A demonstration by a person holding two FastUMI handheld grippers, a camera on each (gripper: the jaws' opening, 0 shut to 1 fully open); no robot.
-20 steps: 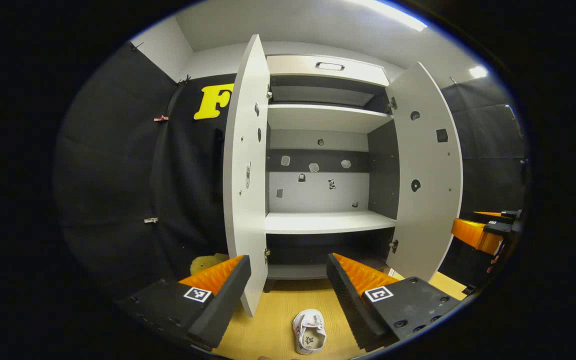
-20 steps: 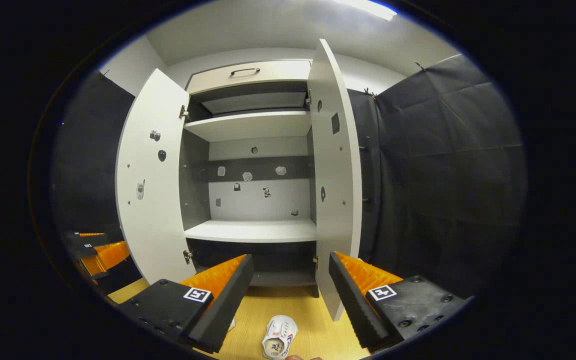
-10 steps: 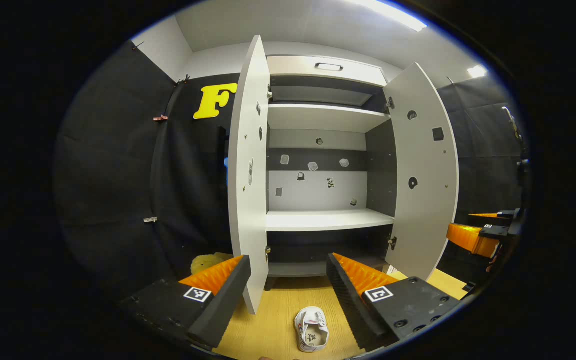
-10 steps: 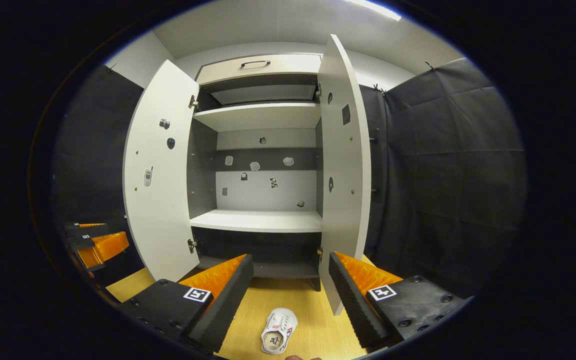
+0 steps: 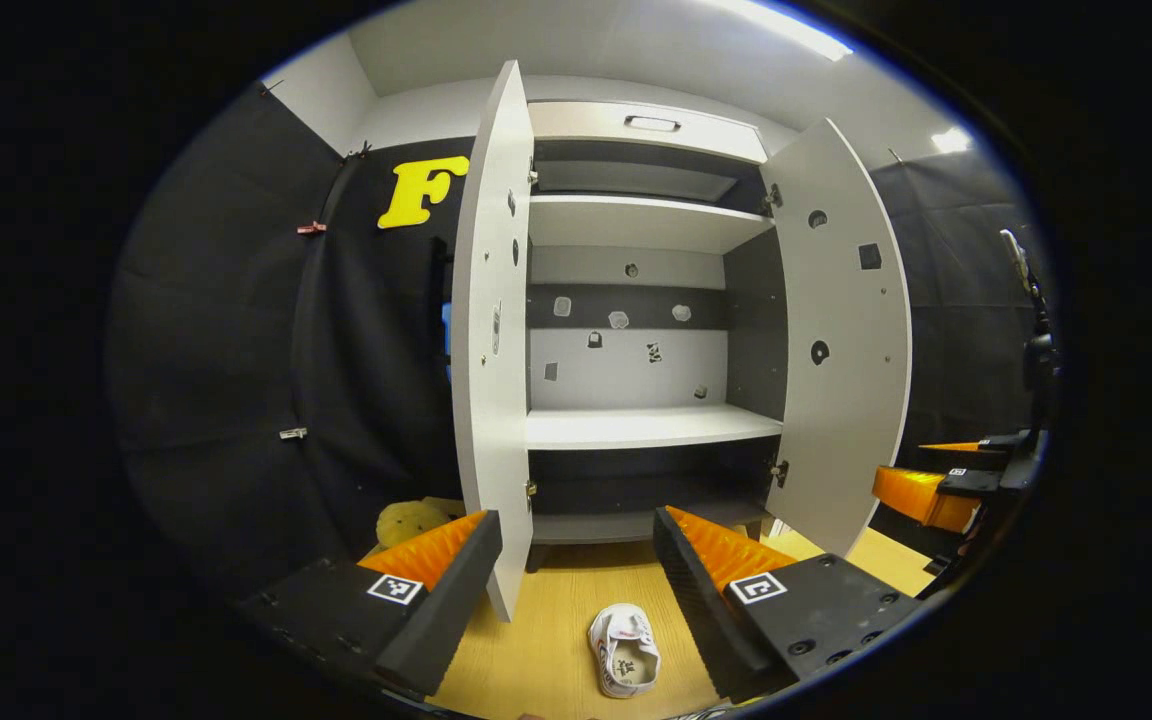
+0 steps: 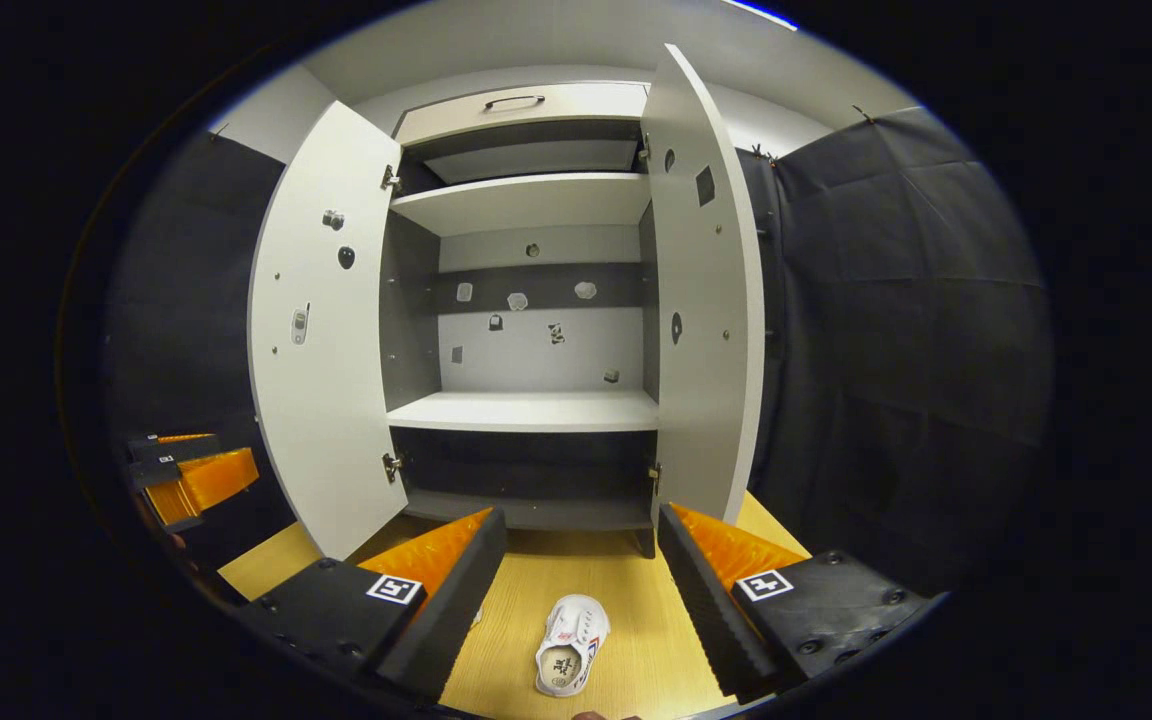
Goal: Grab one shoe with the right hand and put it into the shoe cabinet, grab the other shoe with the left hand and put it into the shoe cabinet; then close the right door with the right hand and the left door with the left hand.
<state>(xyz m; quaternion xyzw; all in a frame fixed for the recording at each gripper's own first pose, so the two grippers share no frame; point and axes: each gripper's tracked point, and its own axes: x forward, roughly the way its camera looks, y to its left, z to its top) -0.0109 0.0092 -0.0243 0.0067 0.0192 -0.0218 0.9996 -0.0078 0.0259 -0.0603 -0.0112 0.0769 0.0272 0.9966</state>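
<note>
- Now lower in both views than a second ago: shoe cabinet sits higher in frame, more of the wooden floor visible ahead of it.
- One white shoe on the floor in the left gripper view, opening facing up, between the fingers of the left tongs and well short of the cabinet; further into frame than before.
- Other white shoe on the floor in the right gripper view, lying between the fingers of the right tongs, tilted, likewise more fully seen than a second ago.
- Neither shoe touched; left tongs spread wide with nothing between them, right tongs spread wide and likewise gripping nothing.
- Right tongs also seen far off at the right edge of the left gripper view; left tongs at the left edge of the right gripper view.
- Cabinet wide open: left door and right door both swung outward, as earlier.
- Middle shelf bare; upper shelf bare; small marks on the back panel.
- Bottom compartment dark, contents impossible to tell.
- Drawer front with handle at the top, closed.
- Yellow object on the floor left of the left door, too unclear to identify.
</note>
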